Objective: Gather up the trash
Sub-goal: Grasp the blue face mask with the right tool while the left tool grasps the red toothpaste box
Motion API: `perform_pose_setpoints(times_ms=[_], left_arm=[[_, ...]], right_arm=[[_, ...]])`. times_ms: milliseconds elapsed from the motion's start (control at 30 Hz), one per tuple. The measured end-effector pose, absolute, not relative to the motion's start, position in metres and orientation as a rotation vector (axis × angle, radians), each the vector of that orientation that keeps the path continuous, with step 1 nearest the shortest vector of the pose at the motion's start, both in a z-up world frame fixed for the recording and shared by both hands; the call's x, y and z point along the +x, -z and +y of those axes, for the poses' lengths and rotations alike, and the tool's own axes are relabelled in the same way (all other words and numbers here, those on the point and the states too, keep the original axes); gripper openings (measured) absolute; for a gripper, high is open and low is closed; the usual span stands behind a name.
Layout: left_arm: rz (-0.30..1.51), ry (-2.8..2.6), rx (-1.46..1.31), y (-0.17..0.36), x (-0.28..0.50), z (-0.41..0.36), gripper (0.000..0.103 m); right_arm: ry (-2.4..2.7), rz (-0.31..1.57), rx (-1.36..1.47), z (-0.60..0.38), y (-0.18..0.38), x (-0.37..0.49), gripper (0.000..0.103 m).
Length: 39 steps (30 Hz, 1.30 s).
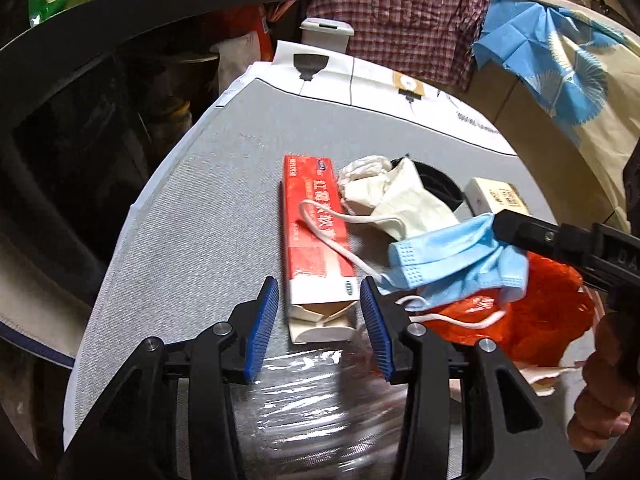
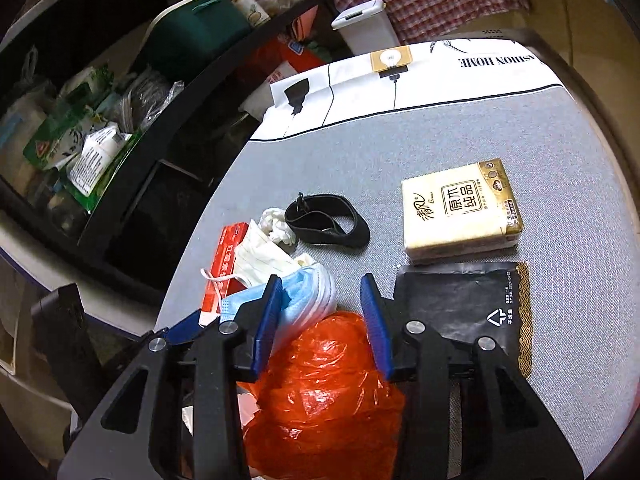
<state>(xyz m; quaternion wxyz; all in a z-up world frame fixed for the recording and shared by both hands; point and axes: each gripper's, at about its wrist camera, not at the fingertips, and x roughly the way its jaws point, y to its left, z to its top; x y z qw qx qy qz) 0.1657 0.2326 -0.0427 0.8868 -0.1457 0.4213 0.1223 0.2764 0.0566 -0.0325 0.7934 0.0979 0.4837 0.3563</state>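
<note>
A red toothpaste box [image 1: 316,236] lies on the grey table [image 1: 200,208], its open flap end between the tips of my open left gripper [image 1: 320,320]. A cream mask [image 1: 404,200], a crumpled tissue [image 1: 364,168] and a blue mask [image 1: 452,260] lie to its right. The blue mask [image 2: 308,292] rests partly on an orange plastic bag [image 2: 328,392]. My right gripper [image 2: 324,320] is open above the bag, its left finger against the blue mask. The right gripper's black finger [image 1: 532,232] lies on the blue mask in the left wrist view.
A clear plastic wrap [image 1: 312,400] lies under the left gripper. A tissue pack [image 2: 460,208], a black packet [image 2: 472,304] and a black elastic band [image 2: 328,224] lie on the table. A cluttered black shelf [image 2: 120,120] stands left; a white bin [image 2: 364,24] stands behind.
</note>
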Motion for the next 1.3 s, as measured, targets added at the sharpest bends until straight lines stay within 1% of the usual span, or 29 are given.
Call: perform_pose_setpoints(times_ms=[33, 67, 100, 200, 300, 467, 667, 1100, 1300], left_arm=[[0.880, -0.257, -0.306, 0.044, 0.165, 0.234, 0.042], [0.884, -0.258, -0.313, 0.045, 0.165, 0.236, 0.037], [0.893, -0.260, -0.320, 0.046, 0.164, 0.238, 0.035], [0.894, -0.270, -0.324, 0.046, 0.162, 0.240, 0.034], [0.886, -0.283, -0.327, 0.041, 0.157, 0.243, 0.034], [0.854, -0.286, -0.331, 0.030, 0.149, 0.244, 0.034], [0.822, -0.269, -0.326, 0.017, 0.139, 0.238, 0.034], [0.757, -0.259, -0.309, -0.007, 0.113, 0.227, 0.034], [0.748, -0.239, -0.286, -0.014, 0.101, 0.210, 0.034]], right_arm=[[-0.767, 1.039, 0.206, 0.057, 0.033, 0.276, 0.038], [-0.770, 1.036, 0.200, 0.057, 0.032, 0.276, 0.035], [-0.773, 1.032, 0.192, 0.057, 0.031, 0.275, 0.030], [-0.788, 1.005, 0.151, 0.059, 0.026, 0.269, 0.025], [-0.788, 0.964, 0.119, 0.057, 0.018, 0.263, 0.022], [-0.787, 0.863, 0.086, 0.050, -0.005, 0.248, 0.021], [-0.792, 0.783, 0.126, 0.033, -0.031, 0.233, 0.021], [-0.732, 0.684, 0.141, -0.007, -0.075, 0.194, 0.018], [-0.680, 0.654, 0.114, -0.034, -0.082, 0.169, 0.017]])
